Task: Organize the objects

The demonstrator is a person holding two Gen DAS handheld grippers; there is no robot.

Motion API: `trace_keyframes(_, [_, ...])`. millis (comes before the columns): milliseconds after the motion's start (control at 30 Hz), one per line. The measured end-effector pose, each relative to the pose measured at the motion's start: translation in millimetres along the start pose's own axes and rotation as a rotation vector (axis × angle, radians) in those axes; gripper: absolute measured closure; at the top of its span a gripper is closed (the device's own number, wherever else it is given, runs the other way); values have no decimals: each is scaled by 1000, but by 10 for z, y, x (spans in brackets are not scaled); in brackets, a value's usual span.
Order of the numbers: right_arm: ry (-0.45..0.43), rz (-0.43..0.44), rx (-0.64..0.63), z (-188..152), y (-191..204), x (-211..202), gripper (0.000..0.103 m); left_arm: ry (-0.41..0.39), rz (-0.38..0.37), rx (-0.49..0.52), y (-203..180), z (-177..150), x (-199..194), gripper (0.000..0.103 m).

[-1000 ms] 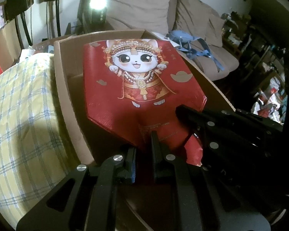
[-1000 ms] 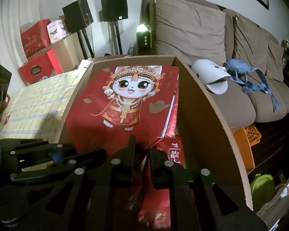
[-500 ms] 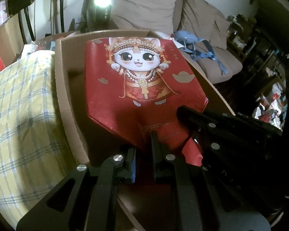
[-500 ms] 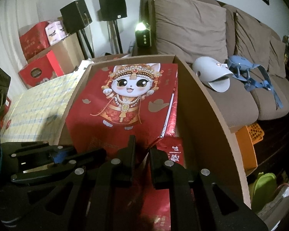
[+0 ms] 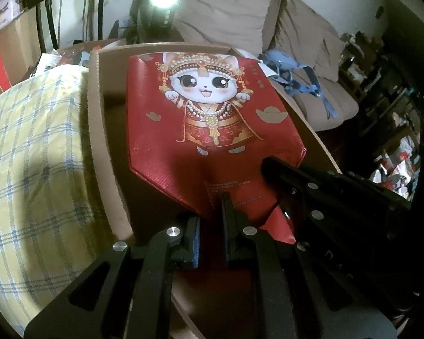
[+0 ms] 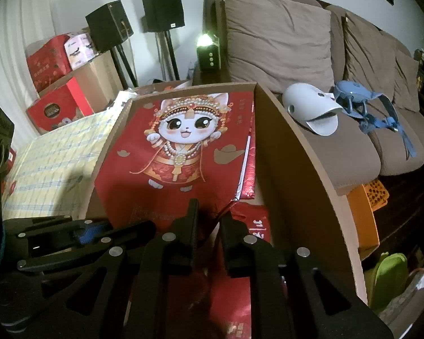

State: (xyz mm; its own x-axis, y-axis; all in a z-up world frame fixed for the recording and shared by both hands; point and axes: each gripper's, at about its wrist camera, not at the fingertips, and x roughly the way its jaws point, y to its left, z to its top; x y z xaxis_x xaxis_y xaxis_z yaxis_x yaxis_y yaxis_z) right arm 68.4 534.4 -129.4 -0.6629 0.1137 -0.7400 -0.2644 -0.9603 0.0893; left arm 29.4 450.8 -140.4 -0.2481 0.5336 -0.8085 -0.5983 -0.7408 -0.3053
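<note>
Red bag [image 5: 212, 130] pinched by both grippers, left gripper [image 5: 210, 220] and right gripper [image 6: 207, 220]; only the right view shows speakers [image 6: 162, 10].

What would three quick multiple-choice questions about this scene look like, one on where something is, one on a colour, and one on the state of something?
1. Where does the red cat bag lie?
A. inside the cardboard box
B. on the sofa cushions
C. on the checked cloth

2. What colour is the checked cloth beside the box?
A. green and black
B. pale yellow with blue lines
C. plain white

3. How does the left gripper stand on the bag?
A. wide open, well above it
B. out of sight
C. nearly shut, with the bag's near edge between its fingers

Answers:
1 A: the box's brown walls rise on both sides of the bag.
2 B: yellow fabric with a blue grid shows to the left of the box.
3 C: the narrow gap between the fingers sits on the bag's pointed near edge.
</note>
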Motion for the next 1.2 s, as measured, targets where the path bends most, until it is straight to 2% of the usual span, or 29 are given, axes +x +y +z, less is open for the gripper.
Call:
trace_keyframes(433, [2, -5, -1, 46, 17, 45, 86, -6, -3, -26, 47, 26, 13, 92])
trace_keyframes(567, [-5, -21, -6, 56, 26, 47, 86, -8, 2, -46, 94, 34, 12, 88])
trace_keyframes(733, [-6, -34, 0, 54, 20, 51, 81, -11, 8, -45, 109, 28, 5, 88])
trace_keyframes(833, [-8, -49, -3, 58, 19, 47, 74, -14, 11, -47, 115, 26, -3, 87])
trace_keyframes(1067, [-33, -54, -2, 69, 13, -11, 73, -21, 29, -63, 153, 58, -49, 76])
trace_keyframes(1200, [-43, -51, -8, 82, 35, -34, 73, -23, 30, -64, 167, 64, -69, 75])
